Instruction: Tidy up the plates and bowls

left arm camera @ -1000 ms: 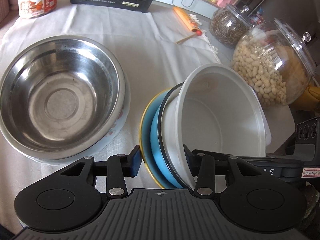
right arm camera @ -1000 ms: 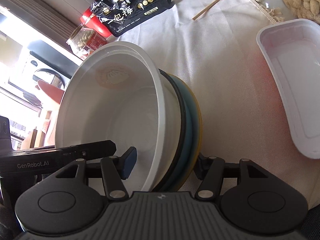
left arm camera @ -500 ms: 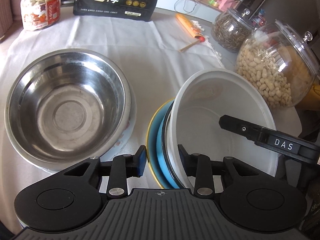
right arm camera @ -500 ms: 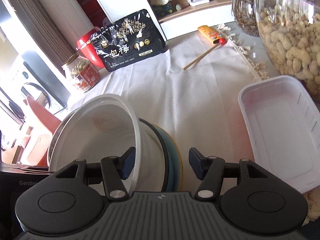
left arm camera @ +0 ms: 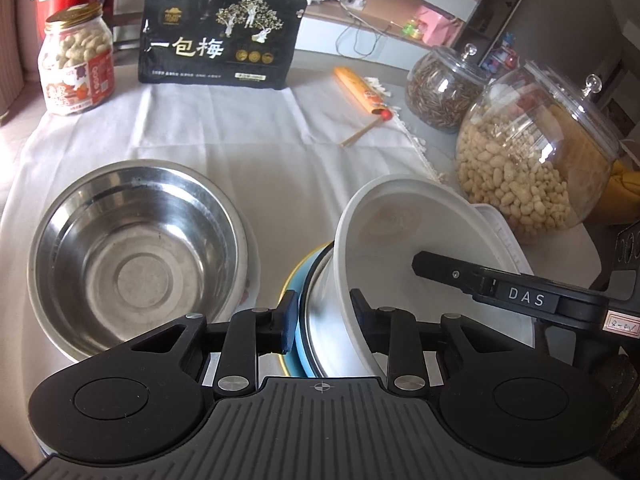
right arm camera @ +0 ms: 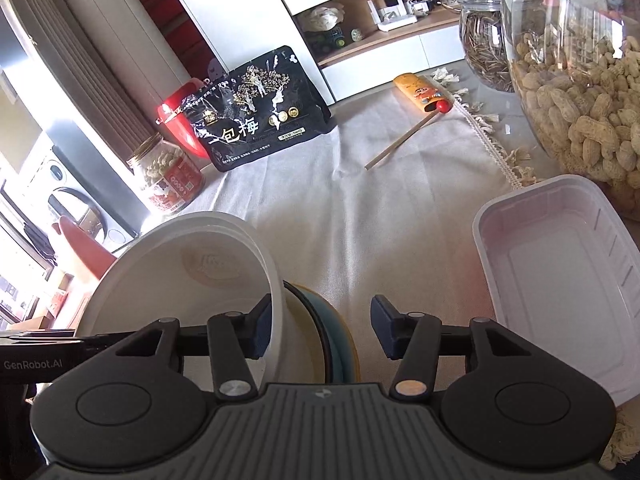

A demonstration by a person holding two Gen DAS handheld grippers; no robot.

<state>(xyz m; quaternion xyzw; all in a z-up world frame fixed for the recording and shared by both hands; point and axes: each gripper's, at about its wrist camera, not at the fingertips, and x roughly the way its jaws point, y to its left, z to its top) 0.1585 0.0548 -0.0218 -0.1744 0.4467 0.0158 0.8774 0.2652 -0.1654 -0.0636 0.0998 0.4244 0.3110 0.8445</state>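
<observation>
Progress check: the sorting is looking maybe halfway done. A nested stack [left arm camera: 320, 344] is already together, with a white bowl [left arm camera: 400, 248] sitting in another bowl, on top of a blue plate [left arm camera: 302, 340] with a yellow-rimmed plate under that. The whole pile is tipping up on edge near the front of the cloth-covered surface [left arm camera: 240, 140], the bowl's mouth leaning toward 3 o'clock in the left wrist view. At 9 o'clock from it a steel bowl [left arm camera: 132, 256] is resting upright on what looks like a patterned plate, so that's a second pile. In the right wrist view a white rectangular tray [right arm camera: 560, 272] is lying on its own at 3 o'clock of the stack, just in front of the peanut jar [right arm camera: 580, 100]. Those piles probably still need to be set down neatly or merged, so there's work left.

The left gripper [left arm camera: 324, 316] is straddling the stack's rim. Its jaws have just been closing and are now narrow, one pad against the plates' outer edge and the other inside the white bowl, so it looks like it's pinching the stack.

The right gripper [right arm camera: 320, 328] is coming at the same stack from the other side. Its jaws have just been closing too, but they're still gapping: one pad is sitting inside the white bowl by its wall, while the other is standing clear of the plate rims at 3 o'clock. It isn't clamping yet.
</observation>
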